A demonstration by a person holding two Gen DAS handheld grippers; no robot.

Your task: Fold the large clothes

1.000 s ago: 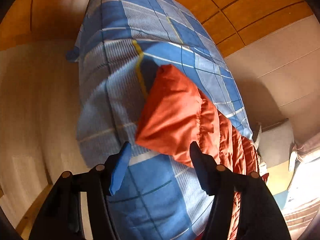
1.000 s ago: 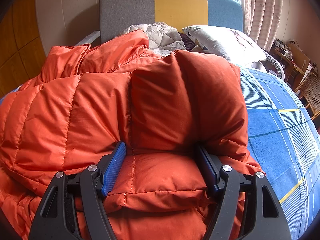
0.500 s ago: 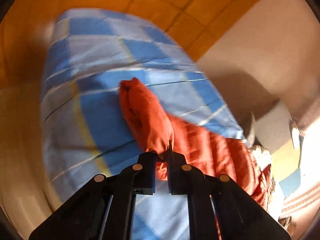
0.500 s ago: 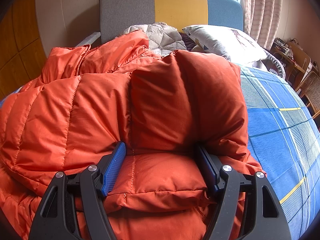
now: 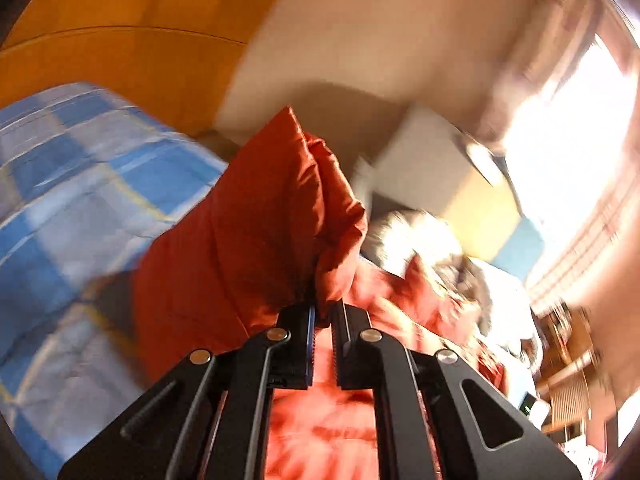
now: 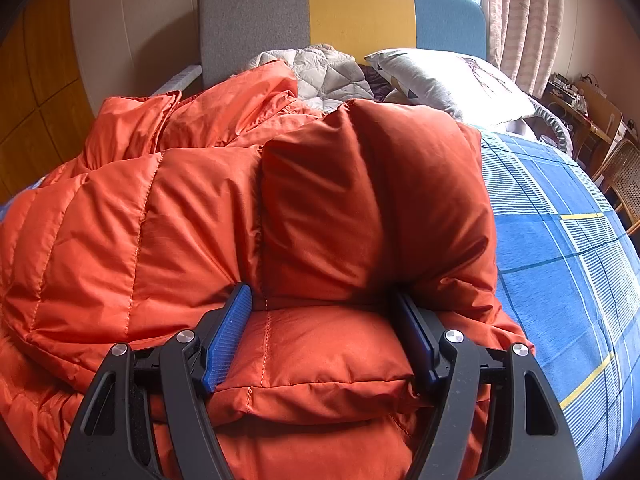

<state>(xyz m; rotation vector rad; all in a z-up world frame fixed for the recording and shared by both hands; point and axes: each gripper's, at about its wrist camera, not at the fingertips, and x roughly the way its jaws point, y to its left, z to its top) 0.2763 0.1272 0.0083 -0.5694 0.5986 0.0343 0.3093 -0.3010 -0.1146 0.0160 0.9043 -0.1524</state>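
On the bed's blue checked sheet (image 6: 560,240) lies our orange down jacket (image 6: 168,220); left gripper (image 5: 322,320) jaws clamp a raised sleeve end, right gripper (image 6: 324,332) jaws stand wide around a padded fold, pinning it. Next, we judge, lay the sleeve across the body

The puffy orange jacket (image 6: 248,216) bulges up right ahead of my right claw (image 6: 324,328), blocking the way forward. To its right the blue checked bedspread (image 6: 560,264) lies bare and passable. Beyond, a pillow (image 6: 448,80) and the headboard (image 6: 352,12) close off the far end.
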